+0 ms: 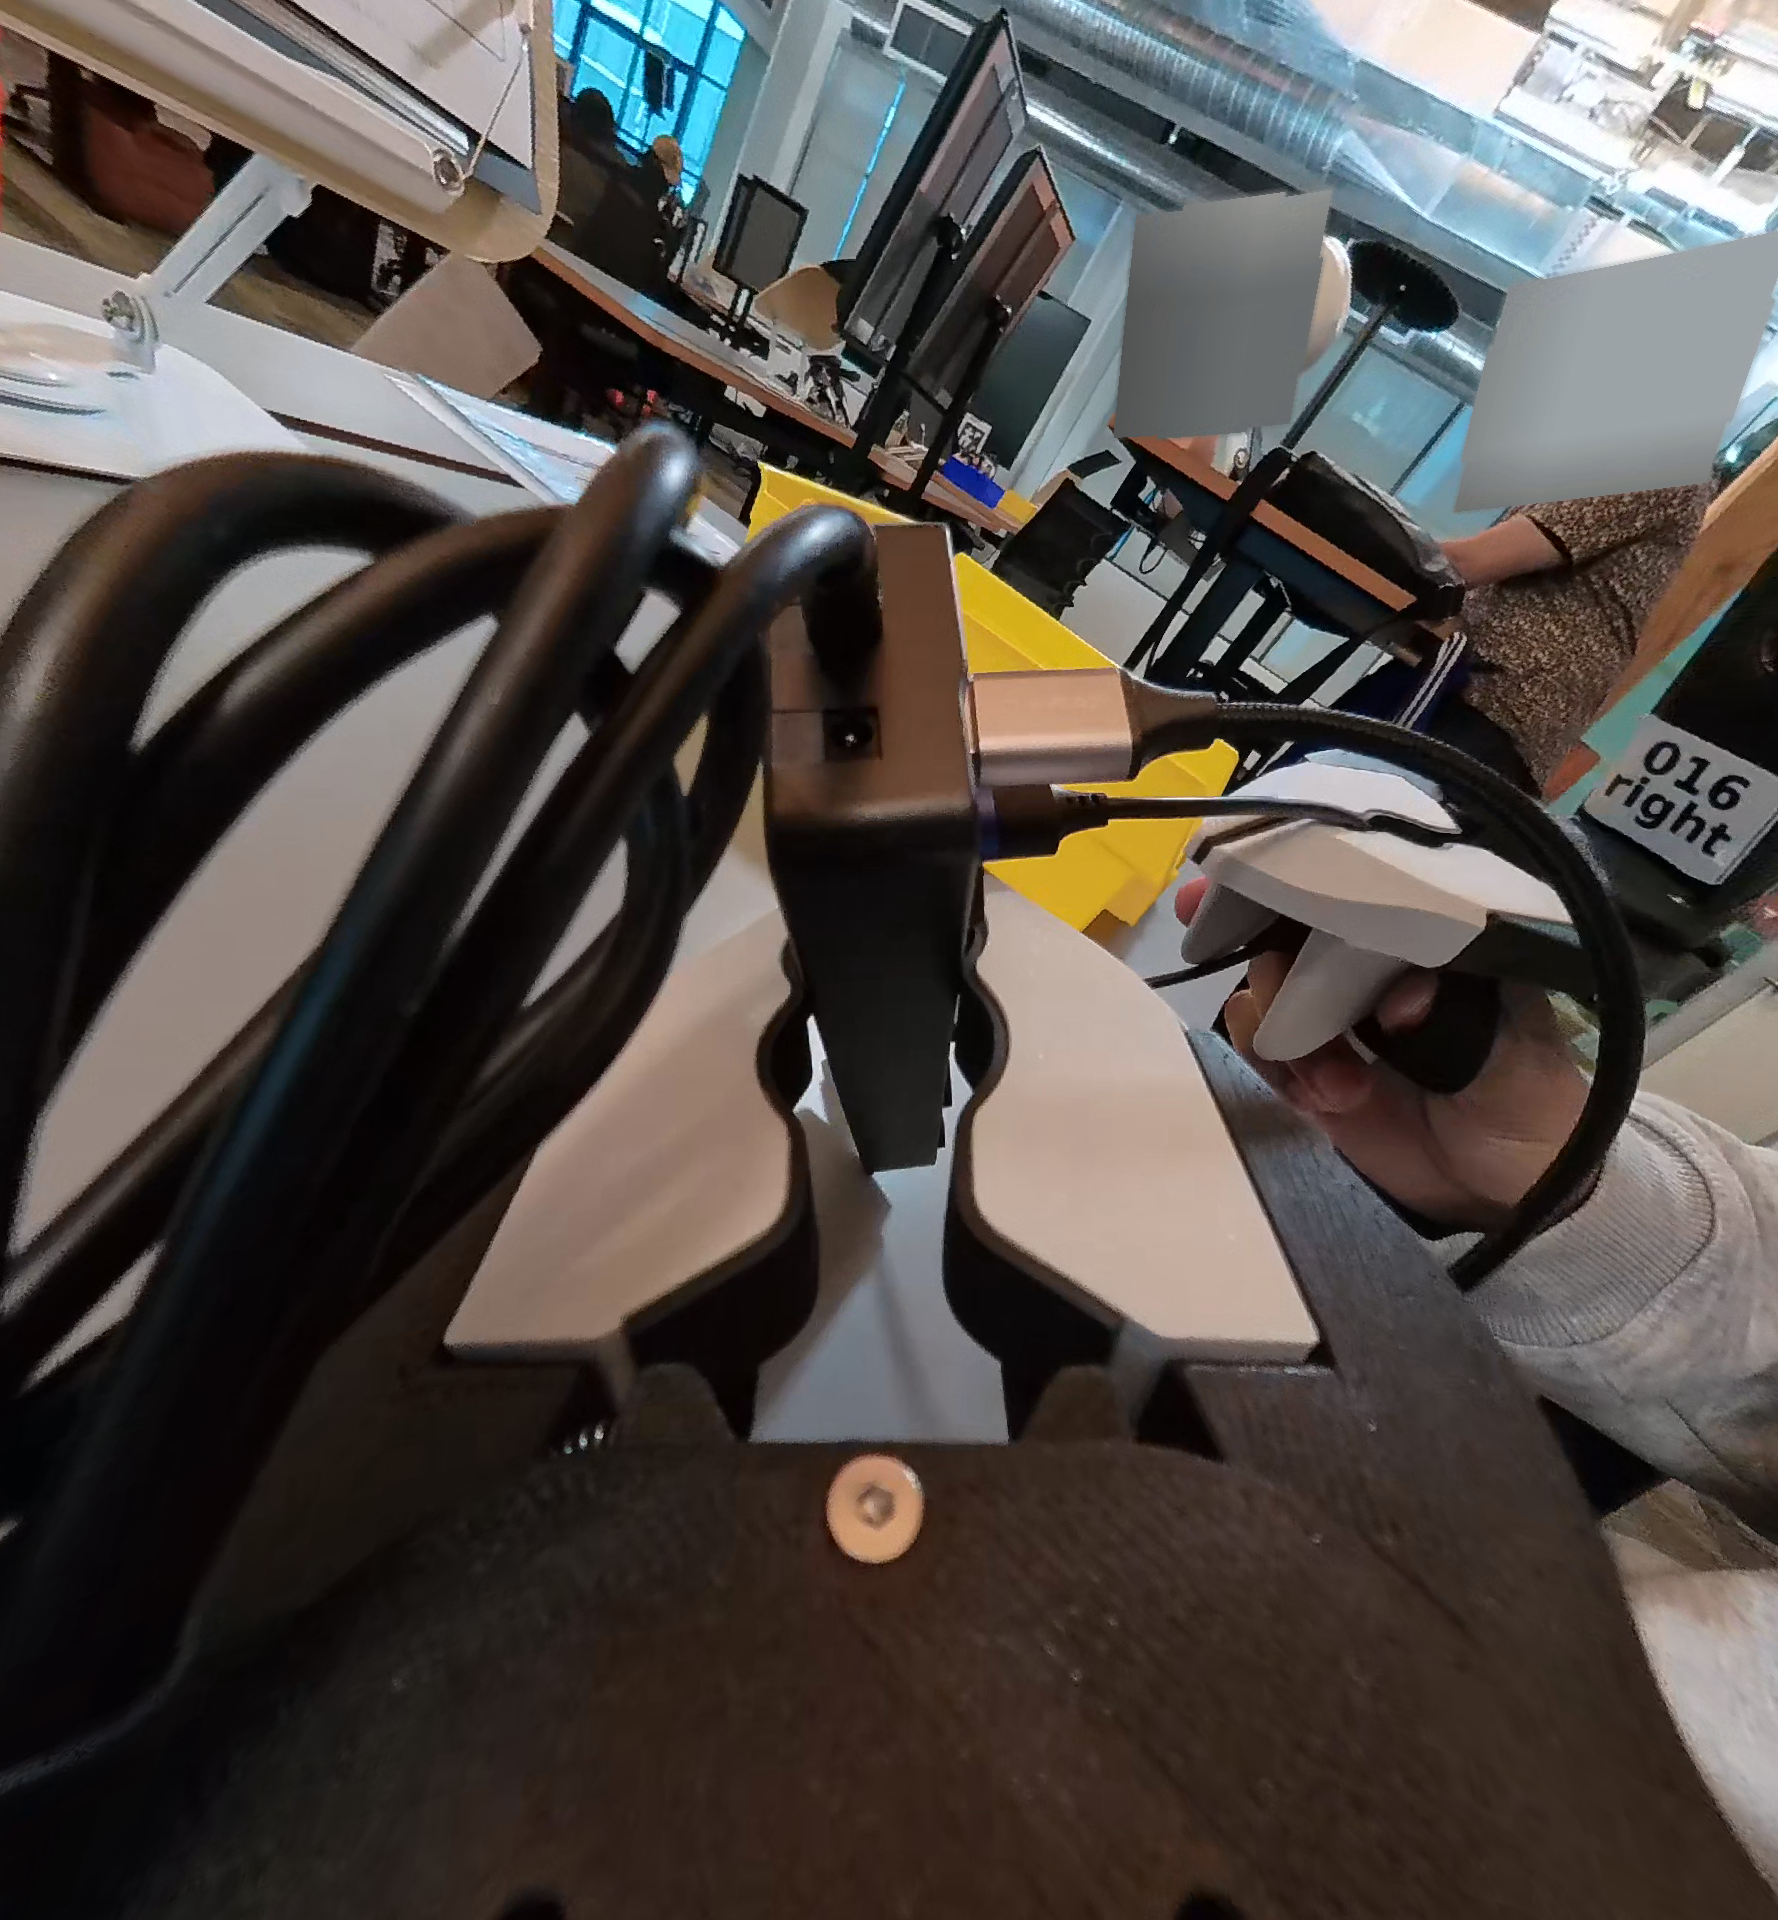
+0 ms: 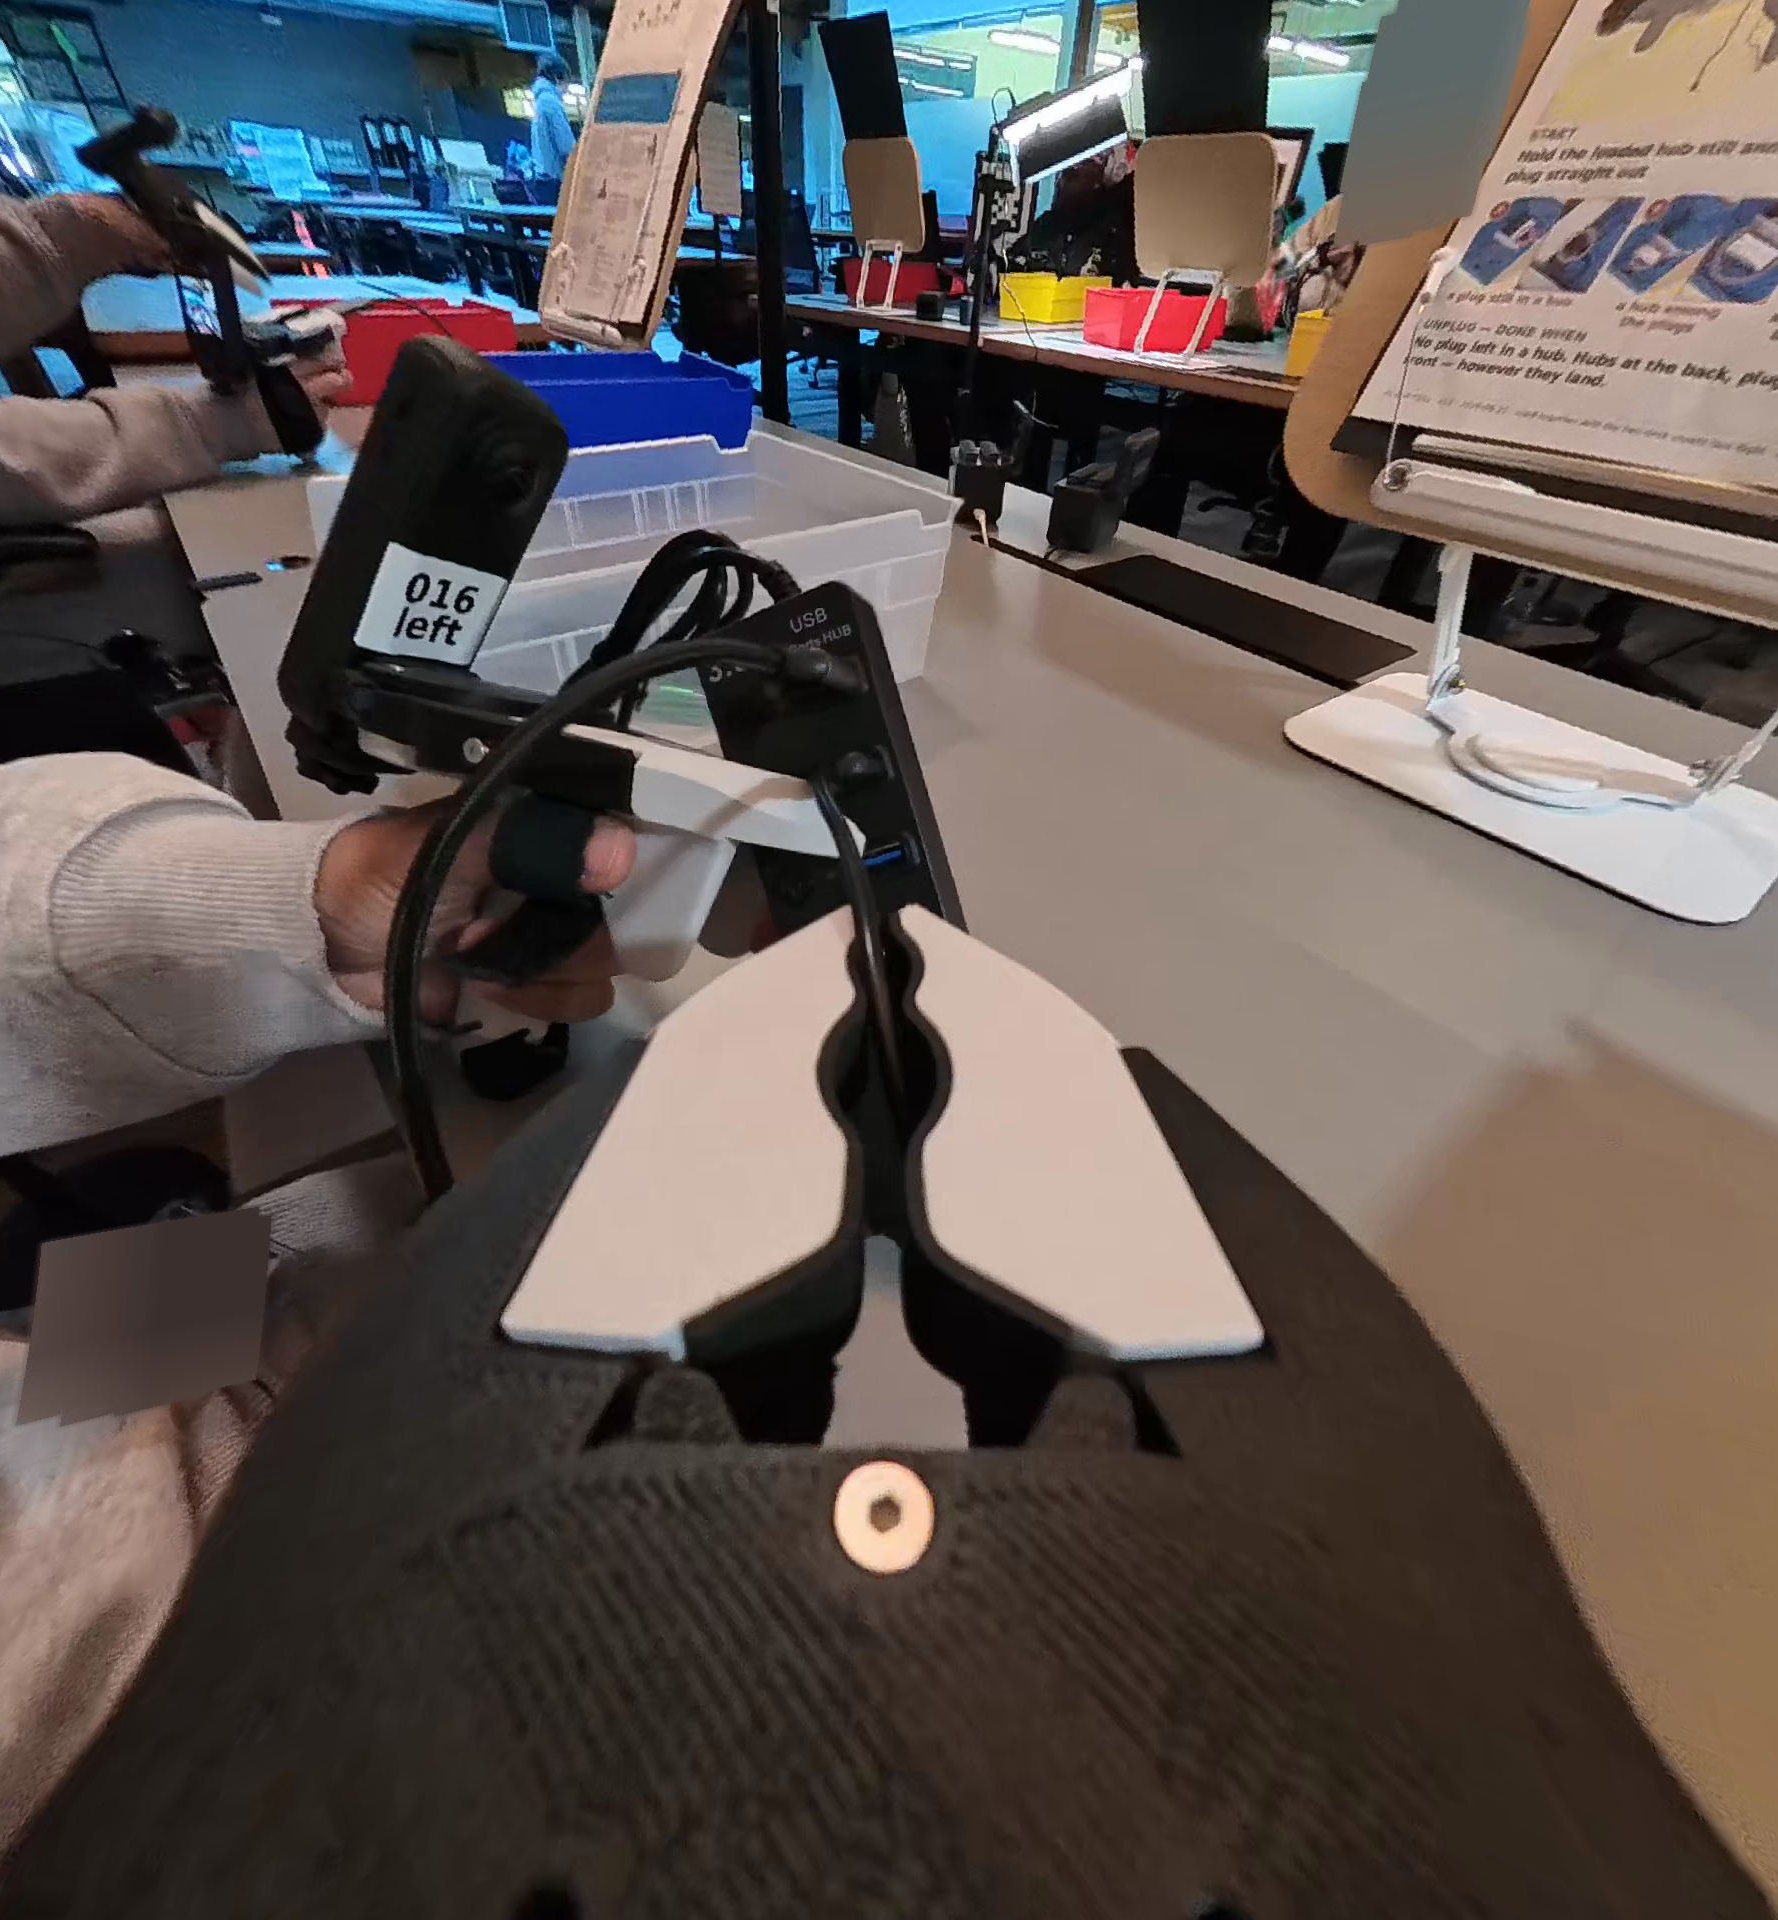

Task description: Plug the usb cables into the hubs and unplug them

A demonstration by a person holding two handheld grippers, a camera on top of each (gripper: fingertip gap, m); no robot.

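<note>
My left gripper (image 1: 880,956) is shut on a black USB hub (image 1: 864,748) and holds it upright above the table. A silver plug (image 1: 1051,727) on a braided black cable sits in the hub's right side. Just below it a thin black plug (image 1: 1020,816) is also in the hub, and its thin cable (image 1: 1155,802) runs to my right gripper (image 1: 1280,883). In the right wrist view my right gripper (image 2: 877,925) is shut on this thin cable (image 2: 869,997) close to the hub (image 2: 854,727). The hub's own black cable hangs in coils (image 1: 345,831).
A yellow bin (image 1: 1082,665) lies behind the hub. A clear plastic bin (image 2: 760,520) and a blue bin (image 2: 636,395) stand on the grey table (image 2: 1228,831). A white stand with an instruction sheet (image 2: 1550,790) is at the right. Another person works at the far left. One gripper's finger ends stand about 7 cm off the other's.
</note>
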